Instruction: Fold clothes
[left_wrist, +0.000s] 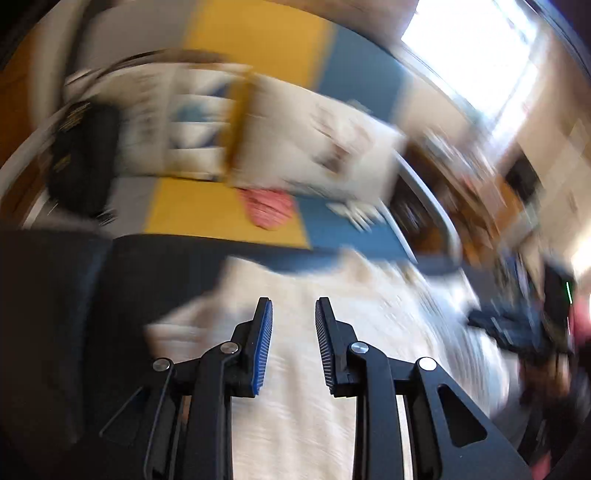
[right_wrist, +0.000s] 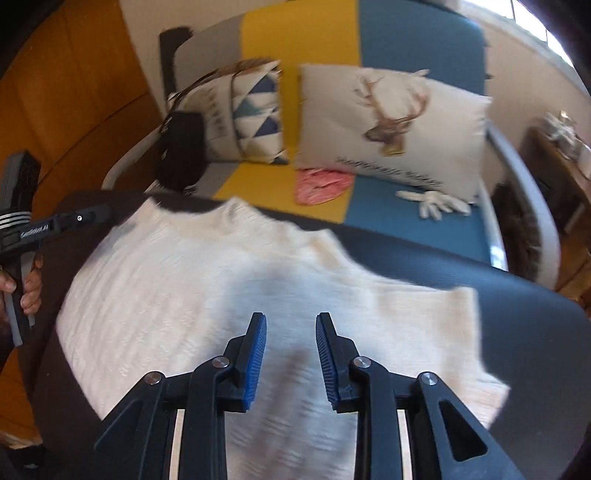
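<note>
The white sweater (right_wrist: 207, 295) is seen spread flat on a dark table (right_wrist: 517, 306), lying directly under and ahead of the right gripper (right_wrist: 290, 321). Its long axis appears to run left-right across the fingers, w/ a sleeve end (right_wrist: 461, 332) out to the right of the fingertips and the collar (right_wrist: 232, 206) far ahead, slightly left.

Right gripper: jaws parted, nothing held; blue pads (right_wrist: 258, 343) are poised over the garment's mid-body, contact can't be confirmed.

Left gripper (left_wrist: 293, 317): jaws likewise spread, nothing between them. Left view is heavily motion-blurred; the sweater (left_wrist: 295, 288) is still made out beneath and ahead of the fingers, w/ an edge or sleeve (left_wrist: 177, 325) off to the left of the pads.

In the right view the left tool is seen far left of the fingers, gripped in a hand (right_wrist: 29, 284) near the sweater's left edge.

Judgement: the right sleeve is nearer the right gripper, the left edge nearer the left; a fold inward across the long axis would prob. start from those ends. No fold is evident yet.

Beyond the table, past the fingertips: sofa w/ a deer cushion (right_wrist: 391, 122).
</note>
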